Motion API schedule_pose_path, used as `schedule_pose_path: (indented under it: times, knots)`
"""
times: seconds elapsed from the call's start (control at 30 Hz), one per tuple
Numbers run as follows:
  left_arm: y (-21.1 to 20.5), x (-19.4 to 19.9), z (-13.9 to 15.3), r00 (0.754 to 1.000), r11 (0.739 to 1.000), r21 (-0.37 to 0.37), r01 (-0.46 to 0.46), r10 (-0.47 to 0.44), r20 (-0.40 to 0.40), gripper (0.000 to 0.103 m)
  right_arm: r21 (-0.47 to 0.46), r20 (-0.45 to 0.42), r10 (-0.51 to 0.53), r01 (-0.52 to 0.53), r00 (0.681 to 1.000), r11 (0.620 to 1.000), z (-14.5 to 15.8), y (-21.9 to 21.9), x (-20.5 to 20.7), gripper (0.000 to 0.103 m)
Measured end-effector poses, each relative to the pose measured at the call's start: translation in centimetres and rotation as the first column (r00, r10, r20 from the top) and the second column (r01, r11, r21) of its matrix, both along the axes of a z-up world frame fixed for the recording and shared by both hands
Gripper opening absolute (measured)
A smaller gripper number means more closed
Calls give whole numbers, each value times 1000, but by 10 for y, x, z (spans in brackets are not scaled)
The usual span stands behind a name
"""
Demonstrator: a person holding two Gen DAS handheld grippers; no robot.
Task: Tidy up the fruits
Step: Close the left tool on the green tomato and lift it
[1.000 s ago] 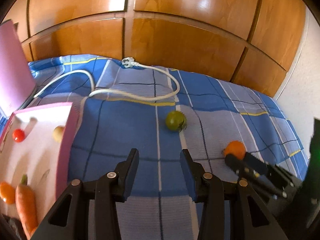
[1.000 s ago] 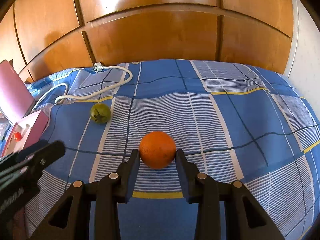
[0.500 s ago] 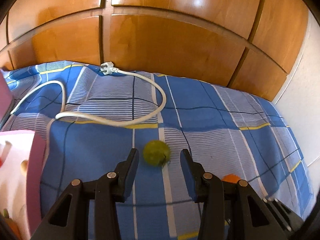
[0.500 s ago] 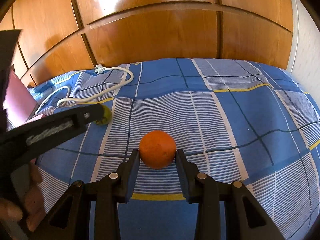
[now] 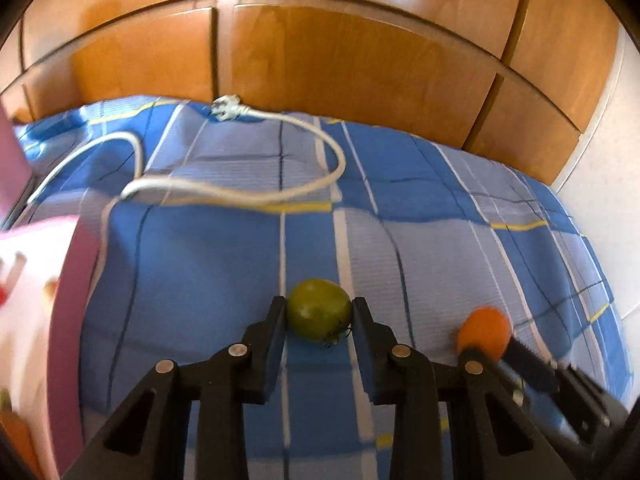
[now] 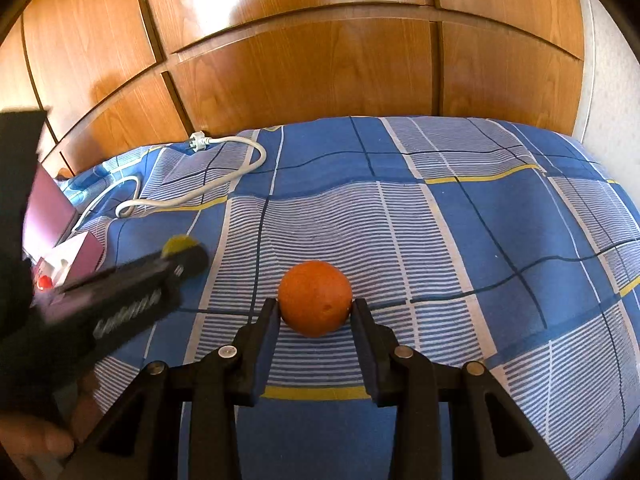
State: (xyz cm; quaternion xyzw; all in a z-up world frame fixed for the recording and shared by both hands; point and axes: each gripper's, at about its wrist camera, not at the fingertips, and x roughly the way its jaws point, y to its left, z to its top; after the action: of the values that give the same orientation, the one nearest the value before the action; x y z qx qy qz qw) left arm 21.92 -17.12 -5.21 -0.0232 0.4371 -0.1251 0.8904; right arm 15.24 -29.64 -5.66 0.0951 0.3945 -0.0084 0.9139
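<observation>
A green tomato (image 5: 319, 309) lies on the blue checked bedspread (image 5: 440, 248). My left gripper (image 5: 319, 312) is open with the tomato between its fingertips, both pads close beside it. An orange (image 6: 315, 298) lies on the bedspread (image 6: 460, 240) between the fingertips of my right gripper (image 6: 315, 312), whose pads sit against its sides; the gripper's width is unchanged. The orange (image 5: 484, 332) and right gripper also show at the right in the left wrist view. The tomato (image 6: 180, 245) peeks out behind the left gripper in the right wrist view.
A pink-walled white box (image 5: 68, 320) at the left holds a small red fruit (image 6: 44, 281), a carrot (image 5: 16, 440) and other pieces. A white cable with a plug (image 5: 228, 106) loops across the far bedspread. A wooden wardrobe (image 5: 340, 52) stands behind the bed.
My left gripper has swung right and forward, from beside the box to around the green tomato. The right gripper stays around the orange.
</observation>
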Motion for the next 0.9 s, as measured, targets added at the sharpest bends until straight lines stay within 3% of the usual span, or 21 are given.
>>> schedule_pose_path:
  times: [0.57, 0.9]
  knots:
    - [29, -115, -1, 999, 1000, 20, 23, -24, 47, 32, -25, -51, 51, -53, 997, 998, -5, 17, -56, 36]
    - [35, -152, -3, 997, 999, 23, 32, -34, 71, 32, -31, -45, 83, -84, 996, 996, -5, 36, -93, 36]
